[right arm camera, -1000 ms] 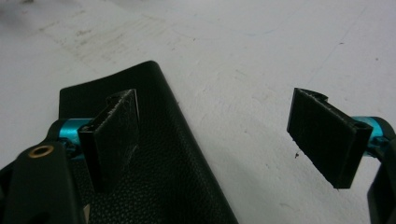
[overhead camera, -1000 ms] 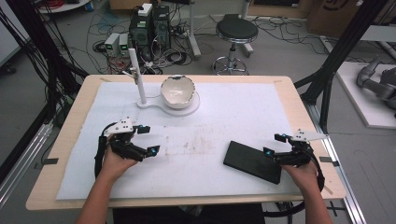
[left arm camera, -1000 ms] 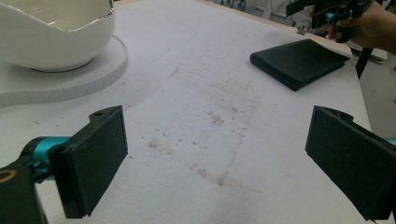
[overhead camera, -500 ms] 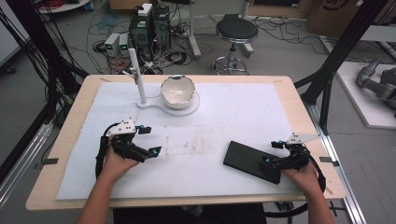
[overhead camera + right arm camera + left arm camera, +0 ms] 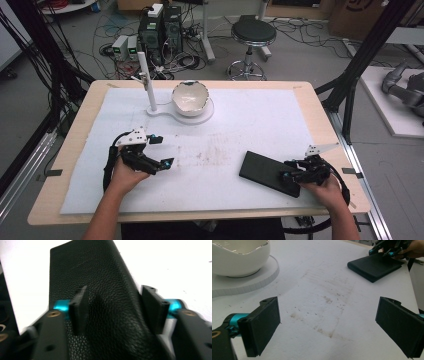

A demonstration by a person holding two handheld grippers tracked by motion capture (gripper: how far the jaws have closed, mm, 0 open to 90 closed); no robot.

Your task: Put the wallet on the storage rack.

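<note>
Black, grained like leather, the flat case (image 5: 269,173) lies on the white table cover (image 5: 260,120) at the near right, with its far end angled toward the table's middle. The right gripper (image 5: 291,173) sits at the case's near-right end. In the right gripper view, the case (image 5: 100,277) rises as a ridge between the two pads (image 5: 79,308). The jaws have just been closing with the case between them — the left pad lies against the leather, while contact at the right pad cannot be confirmed. The case's far end rests flat on the cover.

The left gripper (image 5: 159,151) is at the near left, well apart from the case. Its jaws stand wide apart with nothing between them. In the left gripper view, the pads (image 5: 263,325) frame a scuffed, brown-stained patch of the cover, and the case (image 5: 374,265) shows farther off with the right gripper (image 5: 382,252) at its far edge.

At the far middle of the table a white bowl (image 5: 190,96) with a wavy, dark-lined rim sits on a round white base (image 5: 200,116). A thin white post (image 5: 146,82) stands upright just beside the bowl, to its left, joined to that base. The bowl is well apart from both grippers and from the case — bare cover lies between them.
</note>
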